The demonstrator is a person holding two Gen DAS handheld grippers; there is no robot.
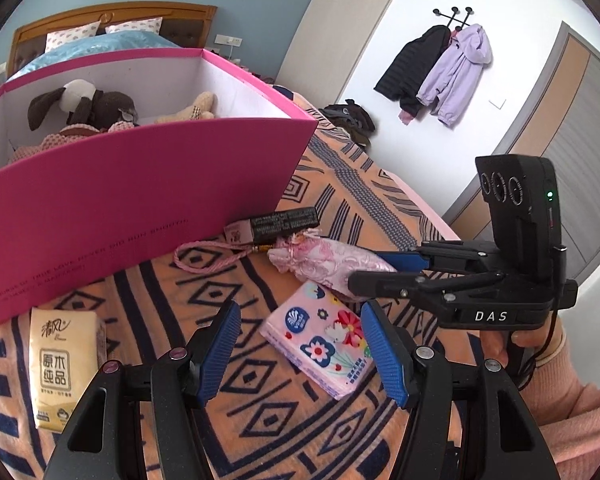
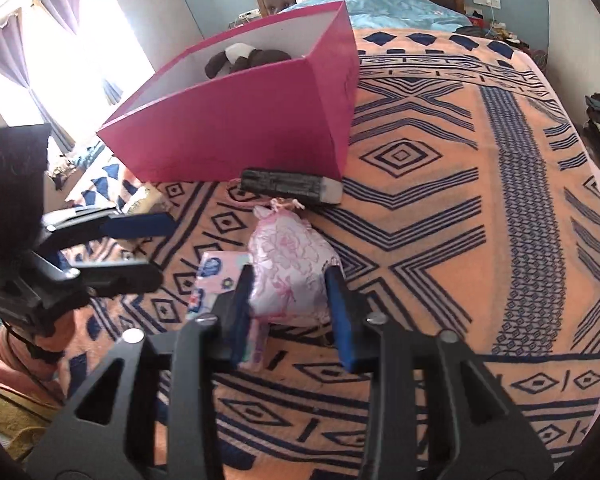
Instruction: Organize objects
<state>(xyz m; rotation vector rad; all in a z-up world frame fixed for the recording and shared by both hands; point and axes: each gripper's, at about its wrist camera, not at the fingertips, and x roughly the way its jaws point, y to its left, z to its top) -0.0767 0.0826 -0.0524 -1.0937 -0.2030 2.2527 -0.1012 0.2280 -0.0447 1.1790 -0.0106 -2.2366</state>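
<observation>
A pink satin pouch (image 2: 288,276) lies on the orange patterned blanket (image 2: 420,208). My right gripper (image 2: 290,308) is shut on its near end, with a pad pressed to each side. From the left wrist view the right gripper (image 1: 366,272) reaches in from the right onto the pouch (image 1: 324,262). A pink floral tissue pack (image 1: 320,344) lies flat between the pads of my left gripper (image 1: 300,356), which is open and low over it; the left pad stands well clear of the pack. The left gripper (image 2: 156,252) also shows at the left of the right wrist view.
A big pink box (image 1: 140,184) holding plush toys (image 1: 84,104) stands just behind. A black oblong carton (image 1: 284,222) and a pink cord (image 1: 208,254) lie at its foot. A yellow tissue pack (image 1: 60,364) lies at the left. Open blanket stretches to the right.
</observation>
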